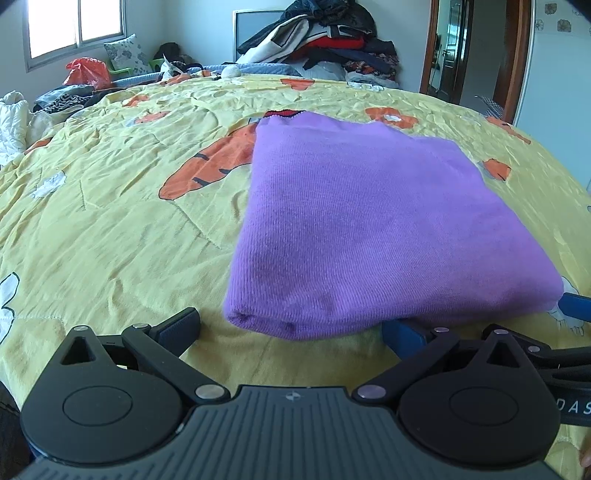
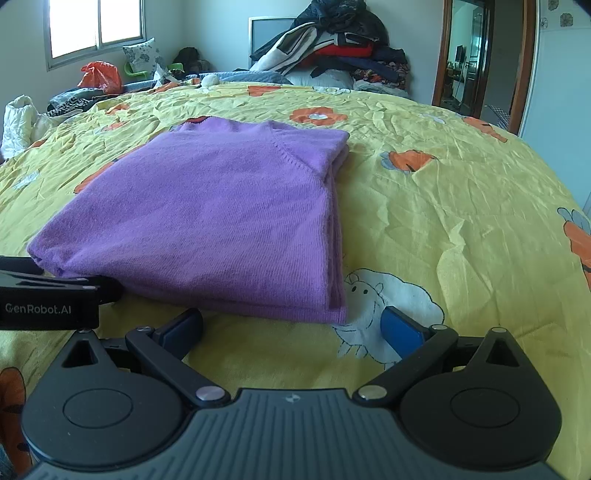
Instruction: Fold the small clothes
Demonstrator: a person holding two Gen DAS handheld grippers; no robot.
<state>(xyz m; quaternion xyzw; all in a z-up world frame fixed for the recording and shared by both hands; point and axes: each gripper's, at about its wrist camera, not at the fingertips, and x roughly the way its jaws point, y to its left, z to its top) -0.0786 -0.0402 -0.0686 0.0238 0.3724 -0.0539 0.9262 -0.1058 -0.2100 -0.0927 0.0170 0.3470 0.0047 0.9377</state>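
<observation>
Lying folded flat: purple knit sweater [image 2: 207,206].

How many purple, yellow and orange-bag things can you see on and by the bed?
Purple: 1, the folded purple sweater
Yellow: 1, the yellow bedspread
Orange: 1, the orange plastic bag
Total: 3

This is looking like a lived-in home bedroom. A wide bed under a crinkled yellow quilt printed with orange carrots and white sheep [image 2: 424,192] is filling most of the view. A tall heap of dark and red clothes [image 2: 332,48] is piling up against the pale wall, daylight is coming through a sliding window [image 2: 96,26], and a brown wooden doorway [image 2: 476,55] is opening onto another room.
</observation>
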